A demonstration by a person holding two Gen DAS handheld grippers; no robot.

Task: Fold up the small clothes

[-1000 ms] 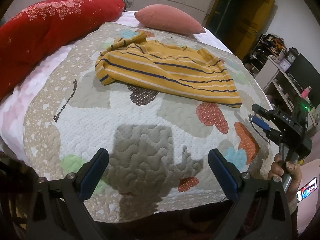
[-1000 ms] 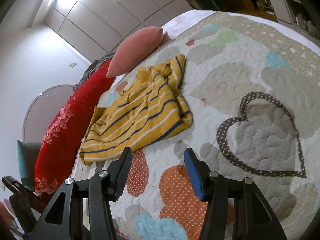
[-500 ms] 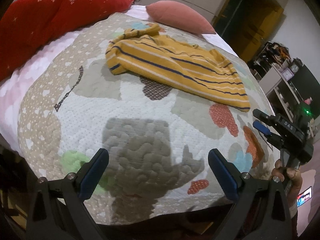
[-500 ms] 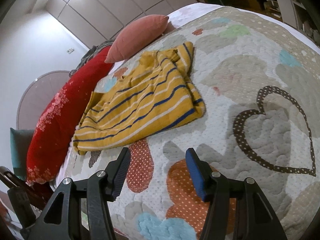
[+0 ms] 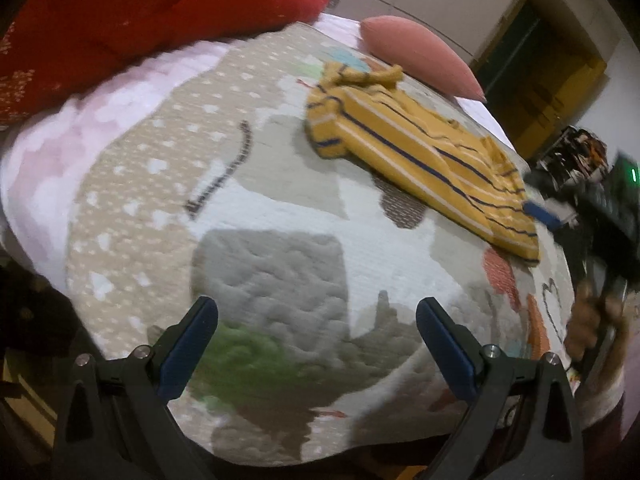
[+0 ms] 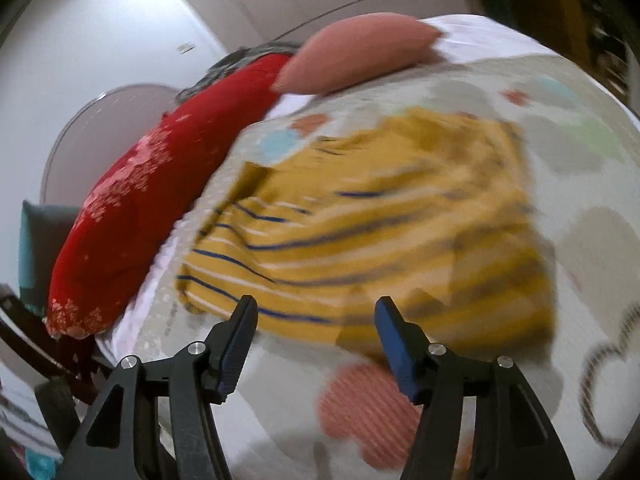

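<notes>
Left wrist view: we see the left gripper [image 5: 316, 334] with both blue-padded fingers [image 5: 188, 346] spread wide, nothing between them, hanging over the near edge of the bed's quilt [image 5: 280, 240]. Under them is a grey patch and a green one on the quilt, blurred. Further out, past the middle of the bed, lies the yellow striped shirt [image 5: 416, 148], flat and partly bunched at its far end, running diagonally toward the right edge. The right gripper [image 5: 546, 212] shows at the right margin, one blue pad just beside the shirt's near-right corner; we can't tell whether it touches. A hand [image 5: 592, 328] grips its handle below. A pink cushion [image 5: 420, 54] sits just behind the shirt, a red pillow [image 5: 140, 20] along the far left of the bed.

Right wrist view, heavy motion blur: right gripper [image 6: 314, 334] fingers [image 6: 394, 338] are parted and opening, no cloth between the pads. The tips sit over the shirt's [image 6: 380, 232] near hem, apparently above it; contact unclear. The shirt fills the middle of the frame, blue and white stripes running across. Quilt [image 6: 592, 240] shows beyond it on the right, with a red patch just below the fingers. Red pillow [image 6: 160, 200] lies left of the shirt, pink cushion [image 6: 356, 52] at the far end.
</notes>
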